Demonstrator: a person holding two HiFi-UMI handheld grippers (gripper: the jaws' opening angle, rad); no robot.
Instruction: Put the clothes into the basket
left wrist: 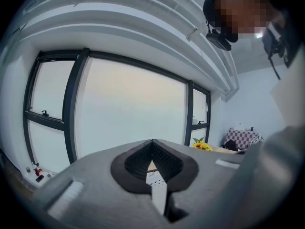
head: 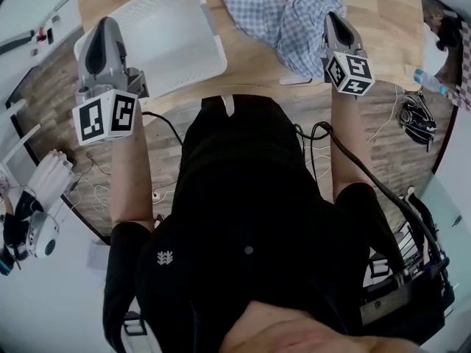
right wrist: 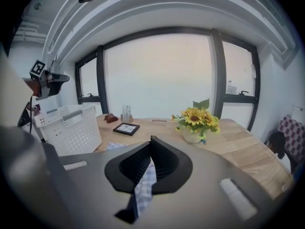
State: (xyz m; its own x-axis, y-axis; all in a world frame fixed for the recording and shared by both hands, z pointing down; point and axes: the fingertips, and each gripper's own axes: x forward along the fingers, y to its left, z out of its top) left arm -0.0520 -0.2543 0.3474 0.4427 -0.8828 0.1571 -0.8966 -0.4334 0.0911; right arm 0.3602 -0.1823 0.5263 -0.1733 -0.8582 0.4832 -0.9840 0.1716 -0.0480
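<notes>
A white perforated basket (head: 162, 35) stands empty at the left of the wooden table (head: 250, 68). A blue checked cloth (head: 257, 9) lies crumpled to its right. My right gripper (head: 331, 17) is over the cloth's right part, shut on a fold; in the right gripper view the checked cloth (right wrist: 145, 182) hangs from the closed right gripper (right wrist: 151, 140). My left gripper (head: 109, 22) hovers at the basket's left rim. It is shut with nothing held. Below the left gripper (left wrist: 152, 142), the basket (left wrist: 155, 178) shows through the slit. The right gripper view has the basket (right wrist: 69, 128) at its left.
A vase of sunflowers (right wrist: 194, 123), a dark picture frame (right wrist: 126, 128) and a small holder (right wrist: 126, 114) stand on the table's far side near the windows. A white card (head: 298, 81) lies at the near table edge. Cables (head: 383, 123) and a bottle (head: 430, 83) lie on the floor.
</notes>
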